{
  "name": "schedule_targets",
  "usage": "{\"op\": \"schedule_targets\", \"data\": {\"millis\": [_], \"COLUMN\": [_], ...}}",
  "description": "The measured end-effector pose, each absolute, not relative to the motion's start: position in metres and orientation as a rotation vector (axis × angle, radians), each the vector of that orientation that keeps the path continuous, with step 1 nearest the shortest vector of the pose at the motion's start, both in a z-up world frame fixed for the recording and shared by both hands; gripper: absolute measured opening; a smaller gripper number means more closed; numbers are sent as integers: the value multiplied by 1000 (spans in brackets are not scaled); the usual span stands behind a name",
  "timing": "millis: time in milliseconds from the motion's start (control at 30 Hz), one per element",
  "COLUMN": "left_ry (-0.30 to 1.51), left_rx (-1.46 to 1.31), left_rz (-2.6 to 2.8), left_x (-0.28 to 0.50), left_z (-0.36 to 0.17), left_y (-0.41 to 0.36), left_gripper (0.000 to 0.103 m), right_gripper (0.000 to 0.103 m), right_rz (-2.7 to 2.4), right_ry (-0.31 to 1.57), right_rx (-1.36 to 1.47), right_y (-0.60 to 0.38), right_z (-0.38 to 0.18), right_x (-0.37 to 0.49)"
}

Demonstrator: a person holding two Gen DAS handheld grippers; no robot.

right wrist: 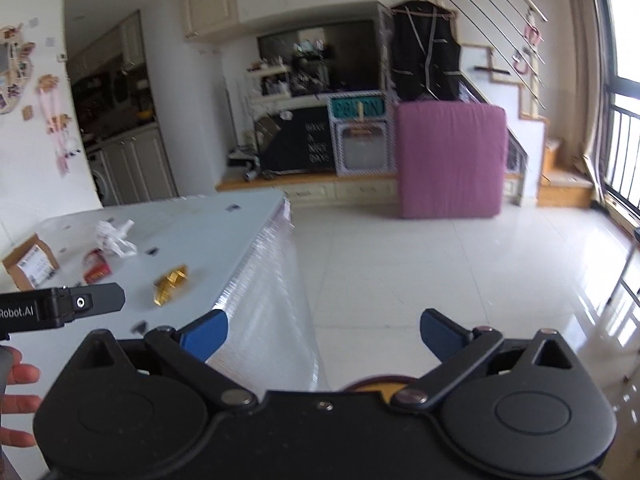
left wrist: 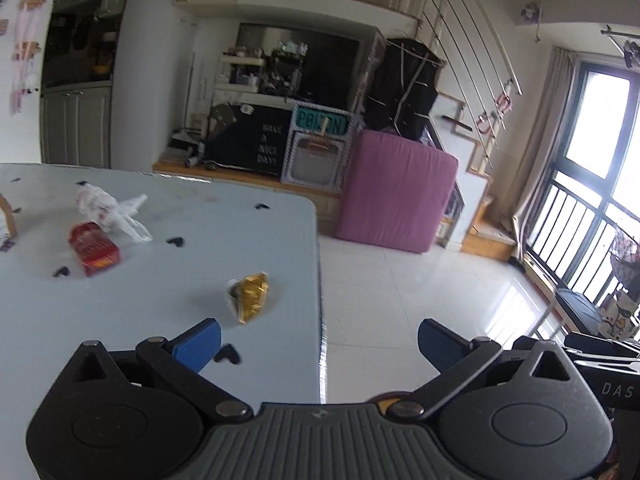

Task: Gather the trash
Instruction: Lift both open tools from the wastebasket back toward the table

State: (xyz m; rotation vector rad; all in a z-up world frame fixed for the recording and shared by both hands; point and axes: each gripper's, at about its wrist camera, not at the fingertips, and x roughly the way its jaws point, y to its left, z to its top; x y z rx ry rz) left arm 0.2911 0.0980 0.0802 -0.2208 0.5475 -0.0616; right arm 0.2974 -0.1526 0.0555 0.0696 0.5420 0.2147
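A crumpled gold wrapper [left wrist: 250, 297] lies near the worktop [left wrist: 160, 280] edge. Farther in, a red packet [left wrist: 95, 249] lies flat, touching a crumpled white plastic bag [left wrist: 110, 210].

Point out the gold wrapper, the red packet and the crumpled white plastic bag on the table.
gold wrapper [left wrist: 251, 297]: left wrist view, on its shiny gold face.
red packet [left wrist: 95, 249]: left wrist view, middle of its red top.
crumpled white plastic bag [left wrist: 105, 209]: left wrist view, on its bunched middle.

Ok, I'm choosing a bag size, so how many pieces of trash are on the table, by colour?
Gold wrapper: 1
Red packet: 1
White crumpled plastic bag: 1
Brown cardboard box: 1
Total: 4
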Motion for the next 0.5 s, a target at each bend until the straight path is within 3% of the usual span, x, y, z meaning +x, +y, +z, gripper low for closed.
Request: {"op": "schedule_targets", "data": {"millis": [500], "left_ry": [496], "left_rx": [-251], "left_rz": [136], "left_x": [284], "left_z": [74], "left_y": [210], "left_gripper": [103], "right_gripper": [103], "right_rz": [323], "right_ry": [478], "right_rx": [58], "right_y": [-54], "right_z": [56], "right_x": [320]}}
